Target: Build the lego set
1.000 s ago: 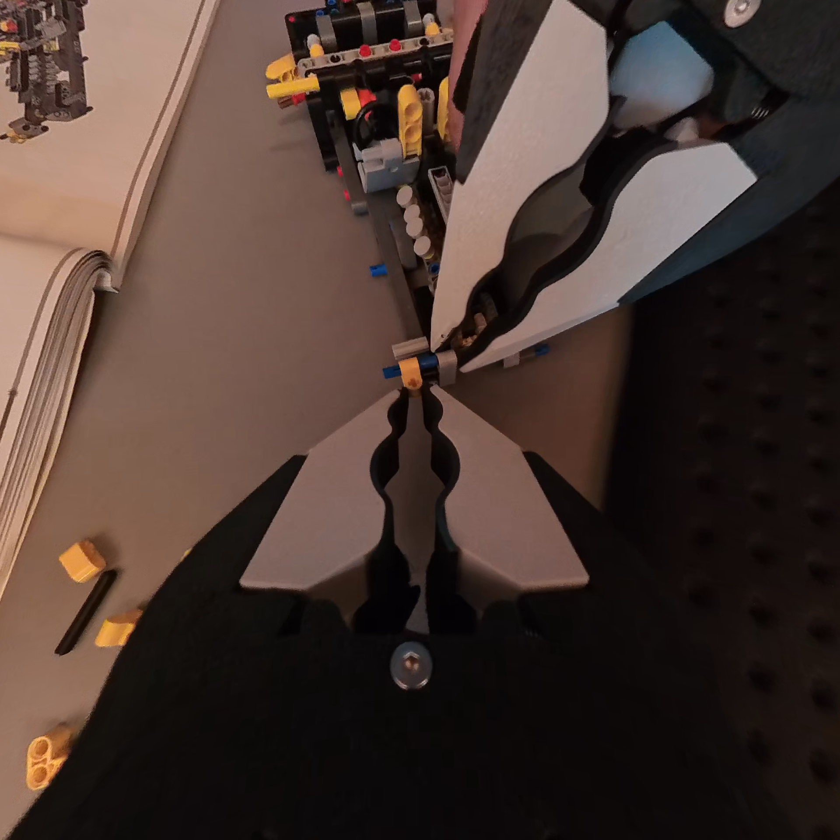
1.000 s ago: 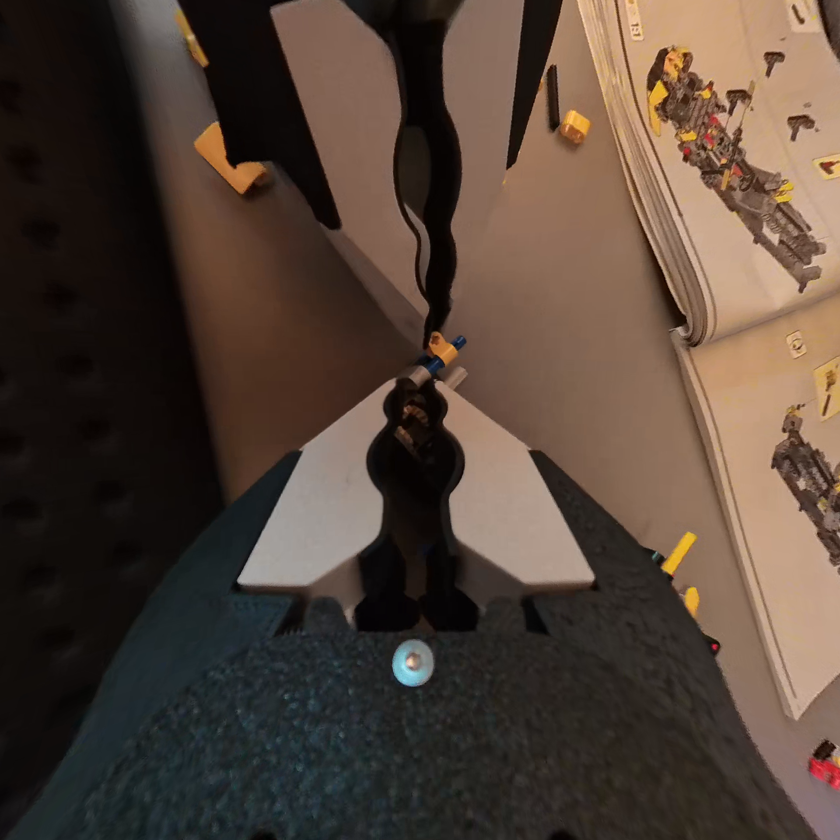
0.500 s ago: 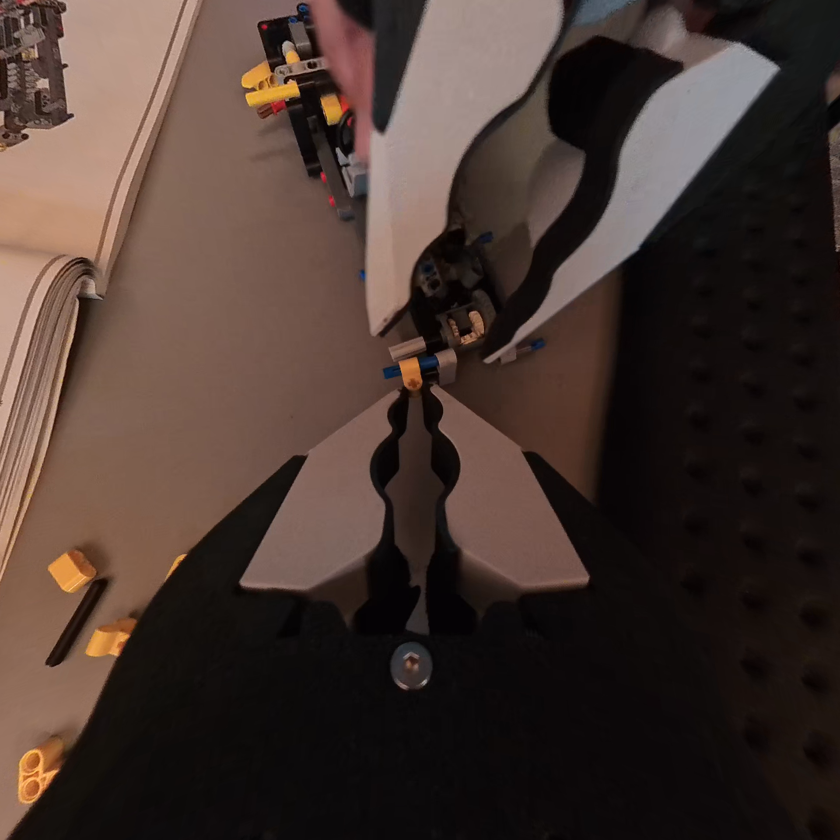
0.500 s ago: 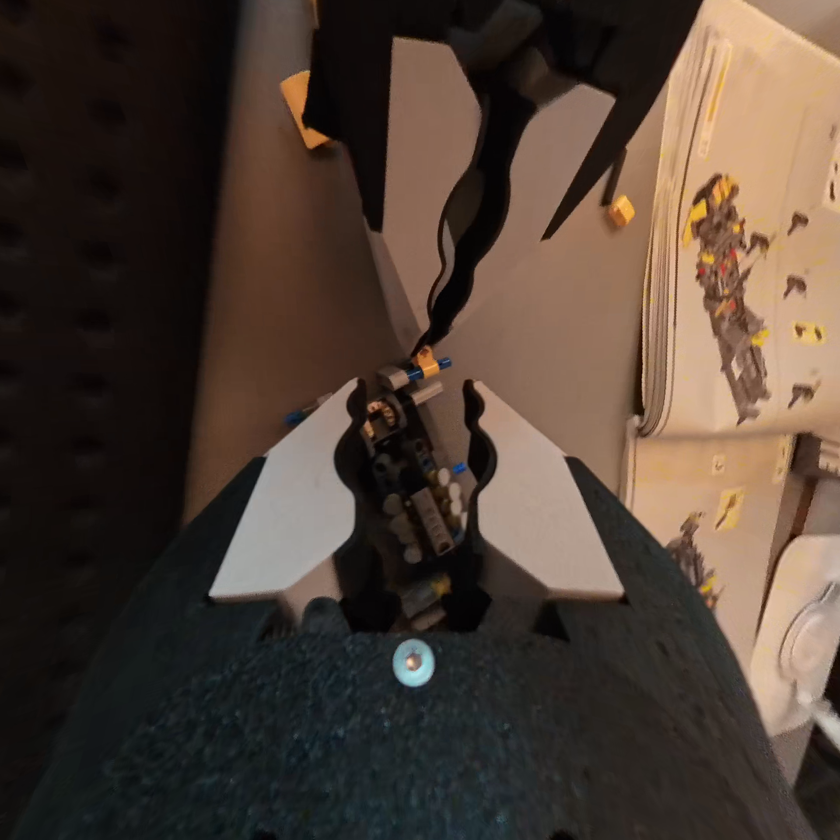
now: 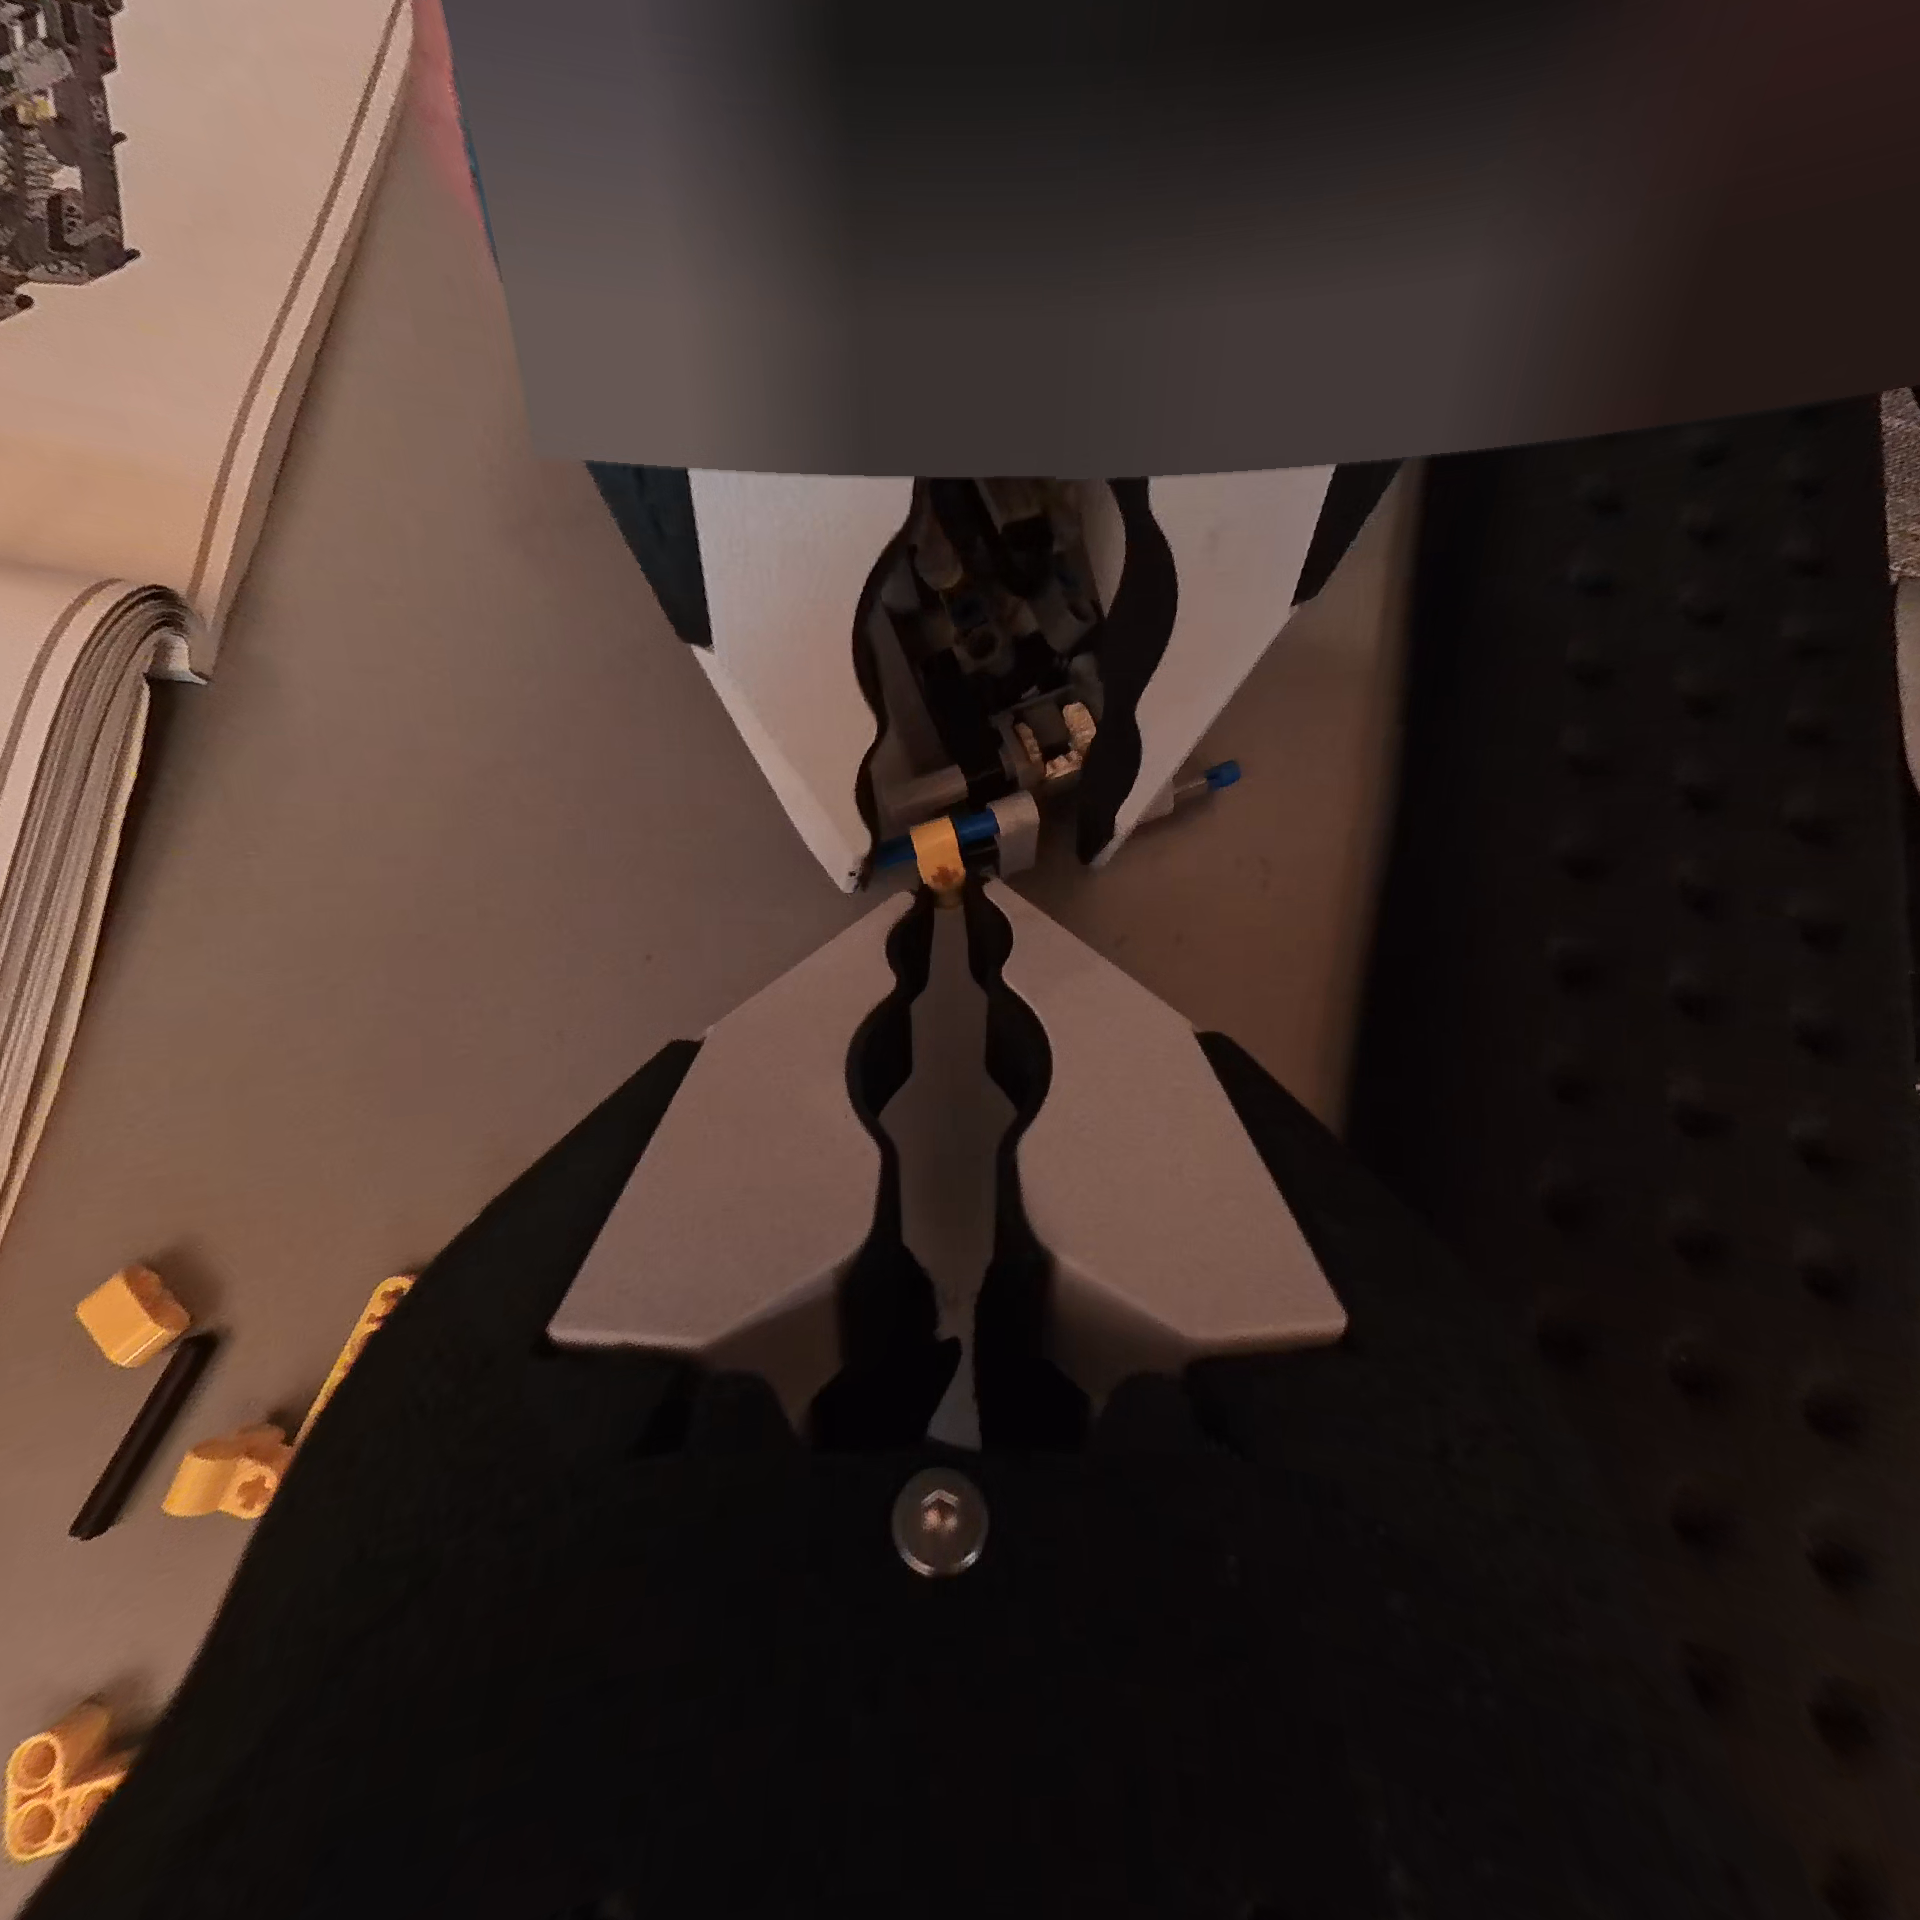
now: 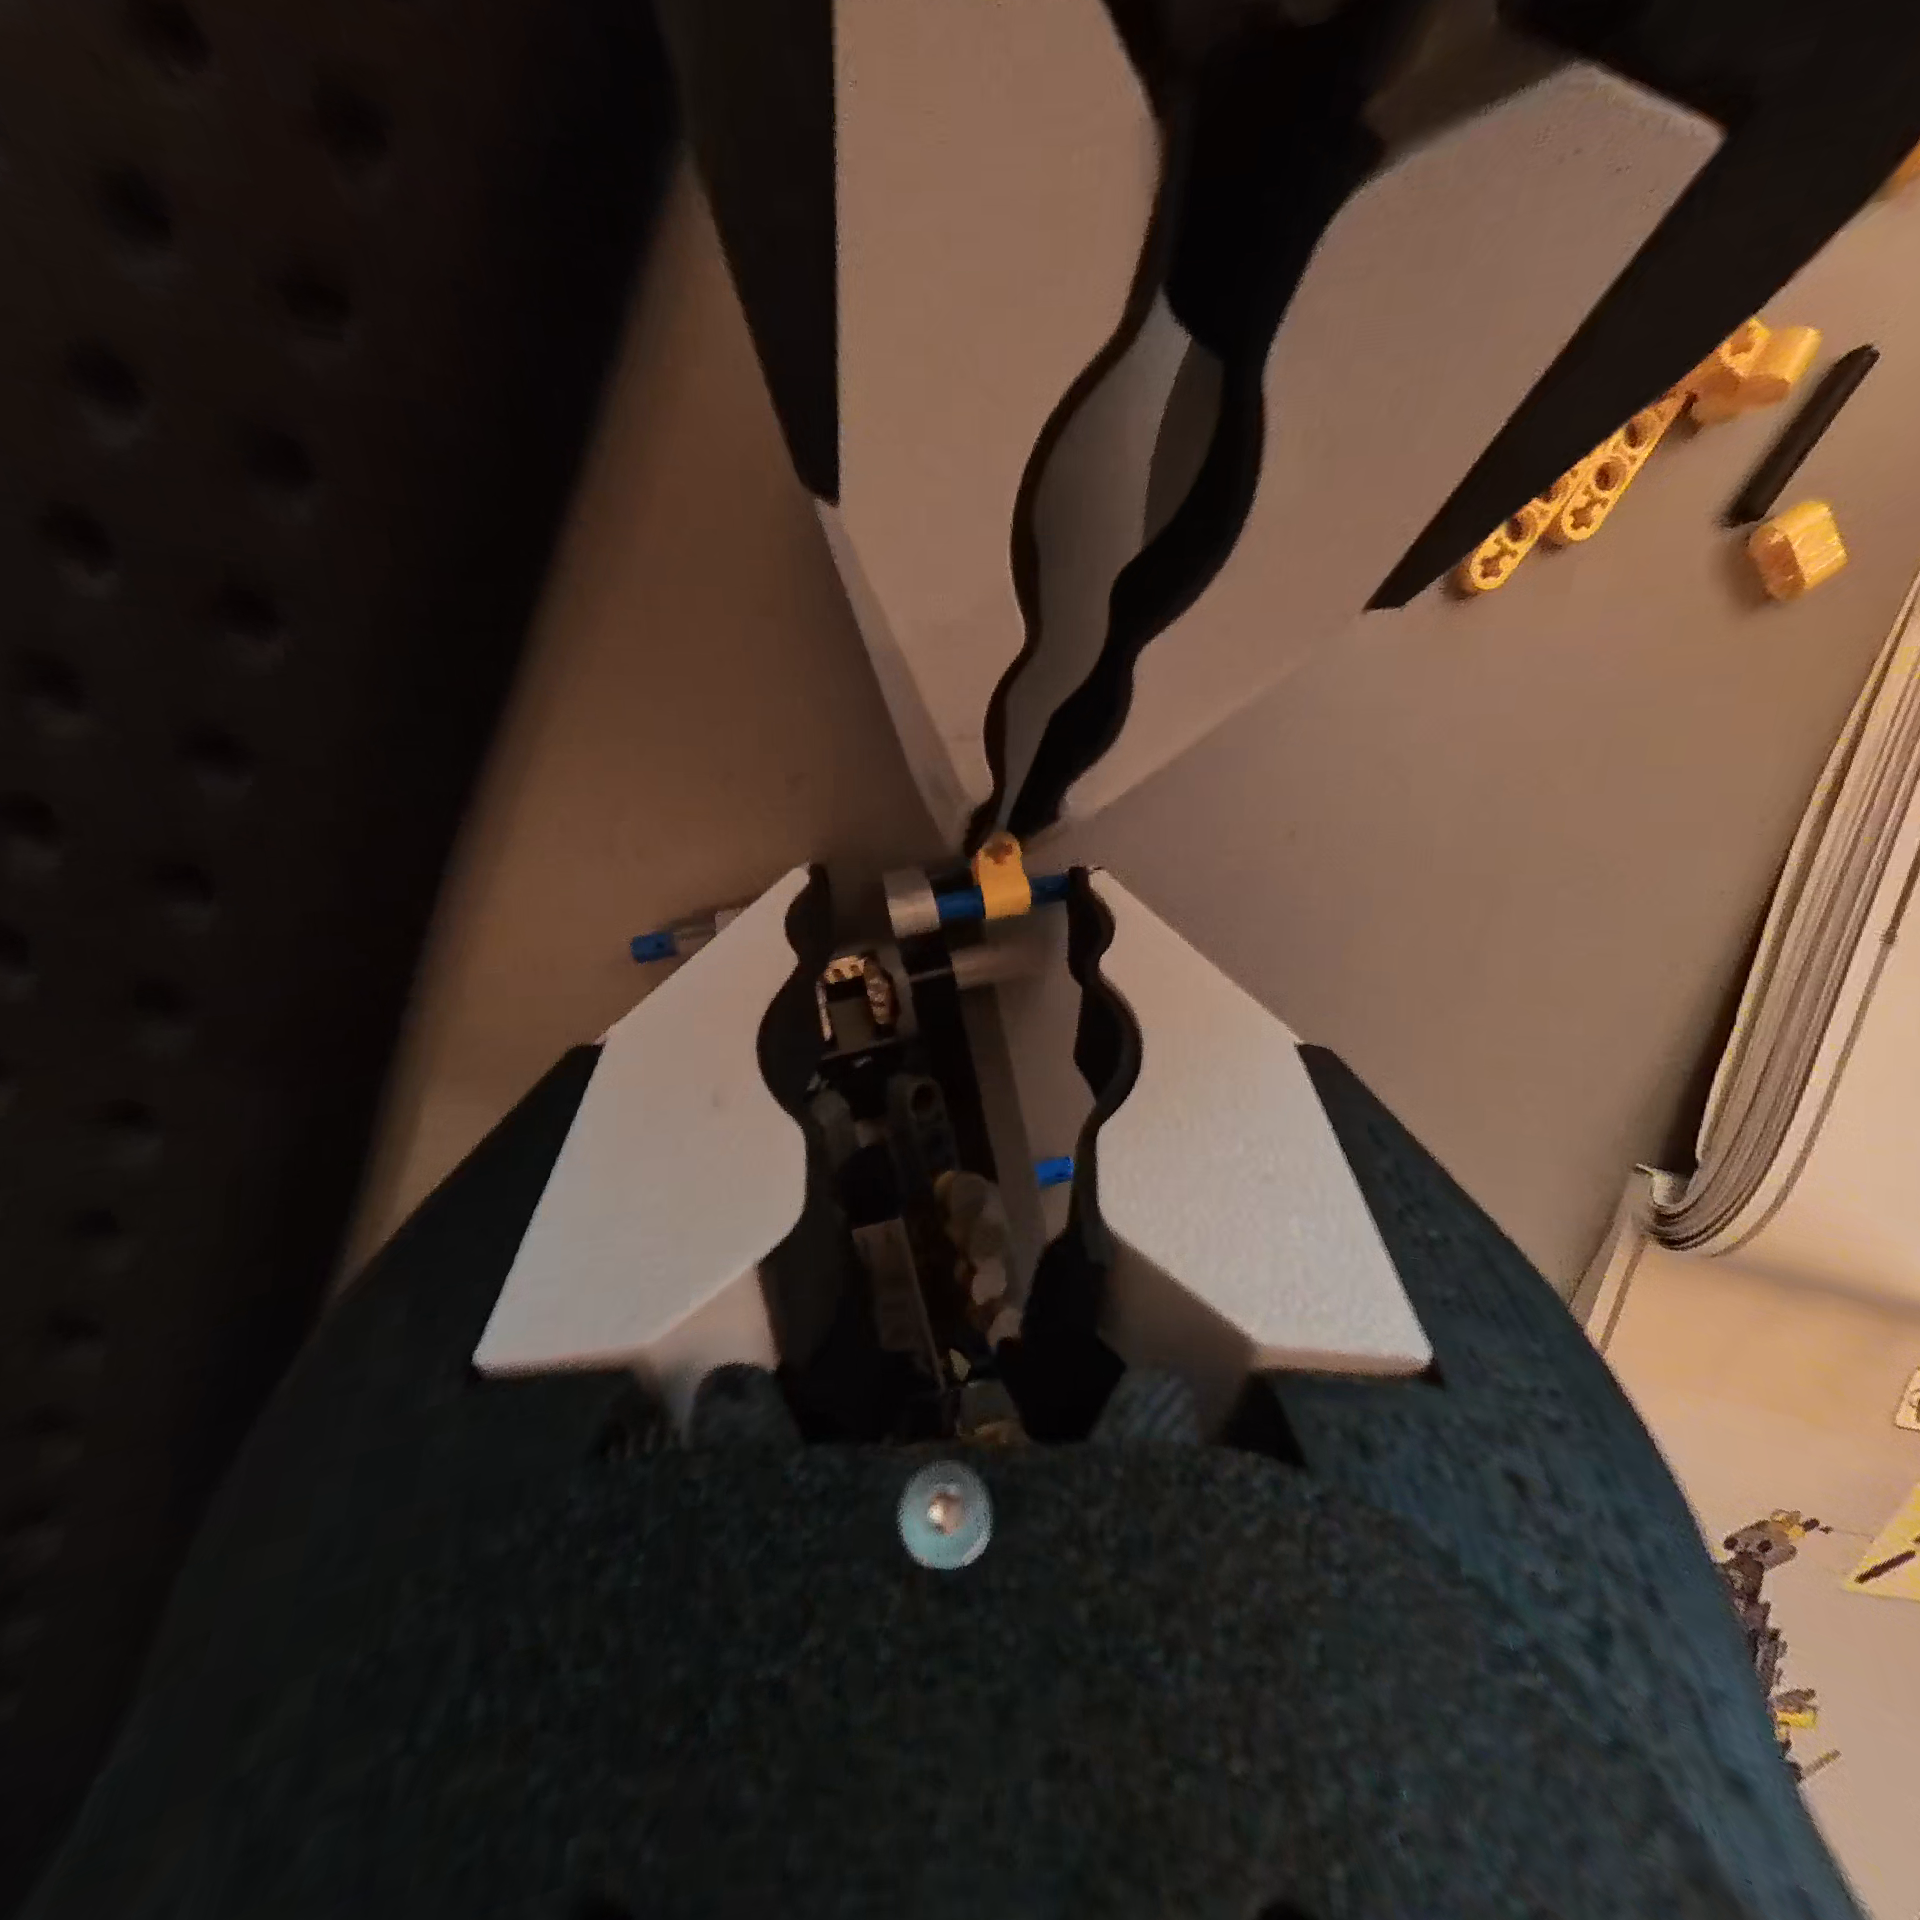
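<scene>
Left tongs (image 5: pixel 943 902) pinch yellow connector (image 5: pixel 940 847); right tongs (image 6: pixel 948 894) gape around model (image 6: pixel 904 1132) (no legible writing).

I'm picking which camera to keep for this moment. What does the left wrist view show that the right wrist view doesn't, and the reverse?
Only the left wrist view: the left gripper from behind, shut on the yellow connector, and a yellow double-hole piece at the lower left.

Only the right wrist view: the black assembly running deep between the right gripper's parted jaws, and a yellow beam.

Both: the blue axle carrying the connector, the open manual, the black rod, the yellow block, and the grey table.
</scene>
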